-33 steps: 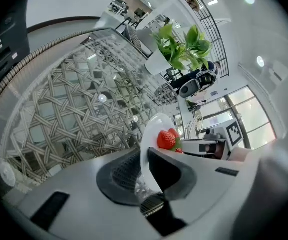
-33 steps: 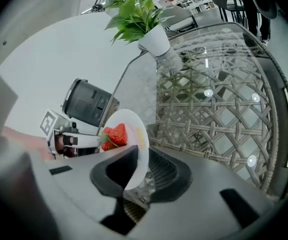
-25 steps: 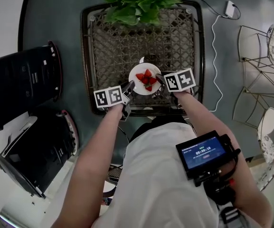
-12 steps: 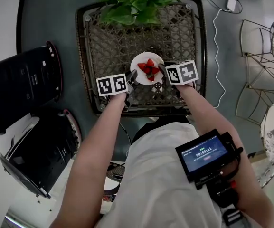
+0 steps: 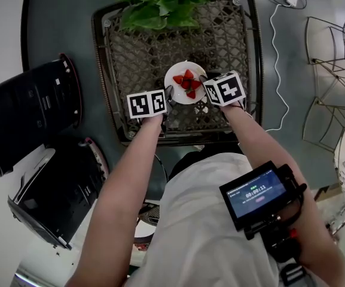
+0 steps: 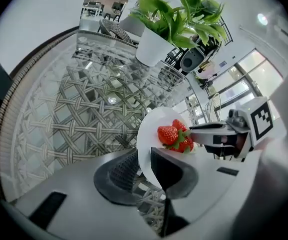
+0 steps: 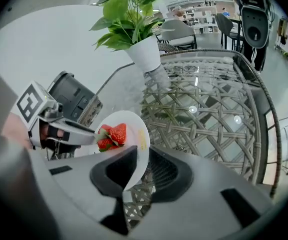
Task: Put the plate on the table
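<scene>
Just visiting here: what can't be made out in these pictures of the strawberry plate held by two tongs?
- Whether the round white plate already touches the glass-topped wicker table: the head view looks straight down, and in each gripper view the left tongs or right tongs cover its underside.
- How many red strawberries: they overlap and are small in every view.
- Writing on the small black screen: too small in the head view.

Table top (image 5: 130,58) bare left, right and ahead of plate (image 5: 187,67), wide room across the lattice. Only obstacle on it is the potted plant (image 5: 160,2) at far edge, leaves overhanging the far strip, apart from plate. Plate's two sides taken by left gripper (image 5: 168,94) and right gripper (image 5: 203,88), each clamped on its rim. Black bulky objects (image 5: 28,112) crowd floor left of table
</scene>
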`<control>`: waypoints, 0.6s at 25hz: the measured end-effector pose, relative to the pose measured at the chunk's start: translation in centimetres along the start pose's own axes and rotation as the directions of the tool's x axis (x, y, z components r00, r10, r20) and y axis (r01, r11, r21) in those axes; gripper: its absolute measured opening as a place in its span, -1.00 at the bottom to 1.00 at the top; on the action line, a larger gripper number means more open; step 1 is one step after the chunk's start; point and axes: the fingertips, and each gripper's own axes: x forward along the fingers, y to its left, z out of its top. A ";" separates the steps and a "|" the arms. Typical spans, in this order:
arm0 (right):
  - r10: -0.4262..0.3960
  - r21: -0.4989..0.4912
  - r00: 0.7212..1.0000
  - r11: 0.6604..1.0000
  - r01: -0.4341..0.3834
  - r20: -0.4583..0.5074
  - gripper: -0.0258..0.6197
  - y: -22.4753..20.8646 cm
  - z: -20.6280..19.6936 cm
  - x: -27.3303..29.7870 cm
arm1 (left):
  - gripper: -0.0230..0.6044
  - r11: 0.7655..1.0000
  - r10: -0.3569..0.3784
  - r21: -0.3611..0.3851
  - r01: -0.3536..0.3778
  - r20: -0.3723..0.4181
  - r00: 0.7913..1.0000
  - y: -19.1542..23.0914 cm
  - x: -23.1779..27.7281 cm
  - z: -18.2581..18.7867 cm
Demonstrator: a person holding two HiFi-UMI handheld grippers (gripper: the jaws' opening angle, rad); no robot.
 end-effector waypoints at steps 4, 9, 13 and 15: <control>-0.029 -0.015 0.999 0.999 0.030 0.030 -0.74 -0.4 -0.2 -0.1 | -0.72 0.998 0.033 0.048 -0.032 -0.013 0.999 -0.1 0.2 -0.1; -0.064 -0.045 0.997 0.997 0.066 0.048 -0.69 -0.9 -0.2 -0.1 | -0.70 0.996 0.061 0.073 -0.059 -0.018 0.998 0.7 -0.5 -0.7; -0.088 -0.059 0.995 0.994 0.091 0.046 -0.62 -1.8 -0.5 -0.1 | -0.70 0.996 0.072 0.061 -0.072 -0.010 0.997 1.7 -1.5 -1.4; -0.104 -0.062 0.993 0.992 0.107 0.061 -0.63 -2.3 -0.6 -0.4 | -0.70 0.996 0.075 0.054 -0.075 0.005 0.997 1.9 -2.0 -1.9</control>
